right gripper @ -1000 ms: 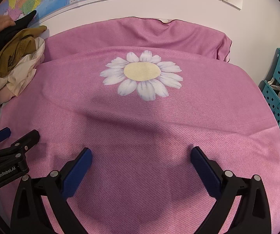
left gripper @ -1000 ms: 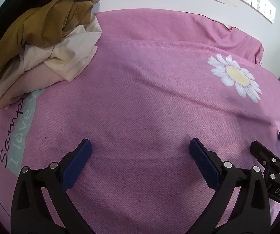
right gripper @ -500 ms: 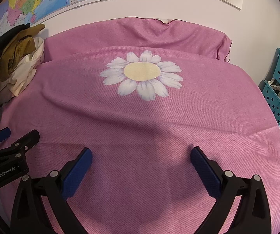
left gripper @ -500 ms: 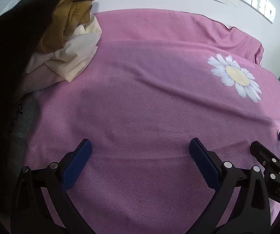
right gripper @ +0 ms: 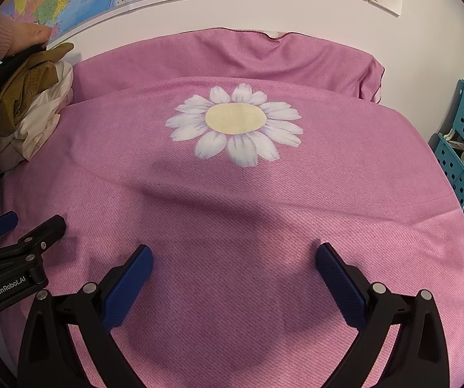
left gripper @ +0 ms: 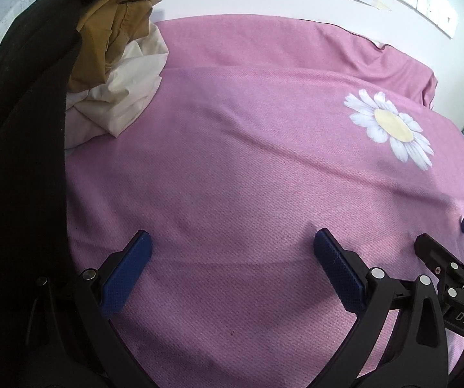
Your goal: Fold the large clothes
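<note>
Black garment (left gripper: 15, 148) now nearer in a hand (right gripper: 35, 37); both tongs (left gripper: 232, 268) (right gripper: 233, 273) released, empty.

The left gripper (left gripper: 232, 268) fills the bottom of its frame, jaws spread wide and holding nothing. The right gripper (right gripper: 233, 273) sits likewise, jaws wide apart and empty. A bare hand (right gripper: 33, 37) with a pink sleeve shows at upper left of the right wrist view.

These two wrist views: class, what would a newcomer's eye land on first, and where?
The white daisy print with a yellow centre stands out mid-way up the pink woven bedspread. At far left a black garment hangs beside a heap of mustard and cream clothes, while the open left gripper and right gripper hover near.
</note>
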